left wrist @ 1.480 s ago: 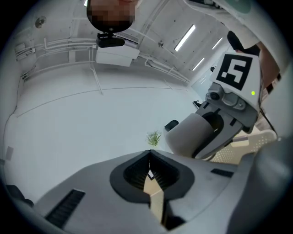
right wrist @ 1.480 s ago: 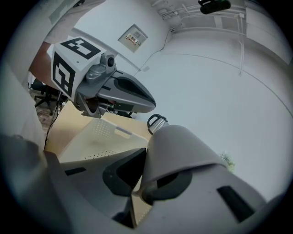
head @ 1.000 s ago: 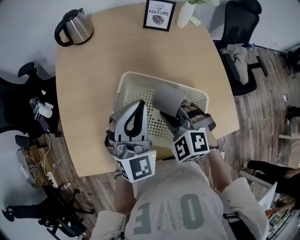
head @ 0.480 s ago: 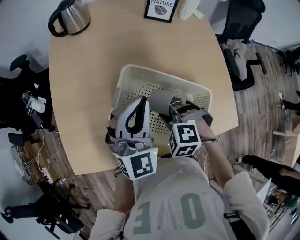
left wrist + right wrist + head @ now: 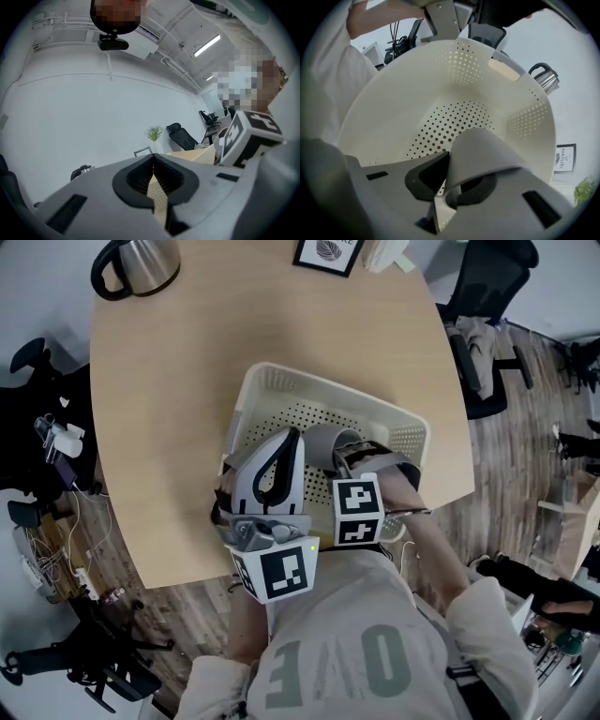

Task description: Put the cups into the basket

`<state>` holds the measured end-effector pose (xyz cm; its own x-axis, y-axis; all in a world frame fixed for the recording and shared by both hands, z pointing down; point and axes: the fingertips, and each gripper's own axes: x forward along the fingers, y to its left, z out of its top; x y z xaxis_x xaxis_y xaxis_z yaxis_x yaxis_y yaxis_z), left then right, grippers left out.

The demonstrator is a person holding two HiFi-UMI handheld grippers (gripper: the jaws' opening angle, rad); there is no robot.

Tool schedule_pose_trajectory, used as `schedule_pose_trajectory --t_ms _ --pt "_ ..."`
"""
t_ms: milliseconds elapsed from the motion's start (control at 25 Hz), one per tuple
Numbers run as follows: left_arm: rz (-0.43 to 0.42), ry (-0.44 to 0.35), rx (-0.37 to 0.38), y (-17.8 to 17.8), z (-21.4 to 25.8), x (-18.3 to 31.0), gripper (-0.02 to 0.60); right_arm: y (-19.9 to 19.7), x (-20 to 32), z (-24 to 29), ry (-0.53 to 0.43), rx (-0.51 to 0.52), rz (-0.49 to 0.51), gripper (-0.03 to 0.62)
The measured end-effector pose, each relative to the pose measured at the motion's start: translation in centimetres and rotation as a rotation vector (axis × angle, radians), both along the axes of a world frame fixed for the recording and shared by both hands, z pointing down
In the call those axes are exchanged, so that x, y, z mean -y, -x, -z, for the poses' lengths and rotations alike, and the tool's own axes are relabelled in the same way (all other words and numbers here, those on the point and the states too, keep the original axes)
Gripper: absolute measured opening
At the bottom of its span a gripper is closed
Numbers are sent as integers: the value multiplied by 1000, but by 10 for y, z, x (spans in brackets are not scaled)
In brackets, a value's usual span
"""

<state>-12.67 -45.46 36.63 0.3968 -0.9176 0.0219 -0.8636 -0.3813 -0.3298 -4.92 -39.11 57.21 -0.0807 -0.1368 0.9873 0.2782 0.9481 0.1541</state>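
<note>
A cream perforated basket point(image 5: 281, 388) stands on the round wooden table point(image 5: 169, 409). My right gripper point(image 5: 447, 176) is shut on the wall of a grey cup point(image 5: 480, 150) and holds it tilted inside the basket point(image 5: 440, 84), above the dotted bottom. In the head view the grey cup point(image 5: 323, 442) sits low over the basket's near half, with the right gripper's marker cube point(image 5: 356, 512) behind it. My left gripper point(image 5: 291, 435) hovers at the basket's near left edge. Its jaws are pressed together with nothing between them, and it point(image 5: 153, 161) points out toward a white wall.
A steel kettle point(image 5: 131, 261) stands at the table's far left and a framed print point(image 5: 328, 251) at the far edge. A black office chair point(image 5: 483, 296) is to the right of the table. The table's near edge runs just behind the basket.
My right gripper has carried the grey cup leftward and down into the basket. The left gripper has stayed put.
</note>
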Motion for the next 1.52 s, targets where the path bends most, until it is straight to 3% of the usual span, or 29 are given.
schedule_pose_trajectory --t_ms 280,600,1160,1520 --pt "6 14 -18 4 -1 2 9 -9 -9 -20 52 -85 -2 34" --pt "2 14 32 -1 -4 2 9 -12 -16 -25 85 -108 -56 34" --pt "8 15 49 -1 -7 1 9 1 -3 4 -14 20 -140 86" --pt "7 20 105 1 -11 -4 9 3 1 47 -57 117 -191 86"
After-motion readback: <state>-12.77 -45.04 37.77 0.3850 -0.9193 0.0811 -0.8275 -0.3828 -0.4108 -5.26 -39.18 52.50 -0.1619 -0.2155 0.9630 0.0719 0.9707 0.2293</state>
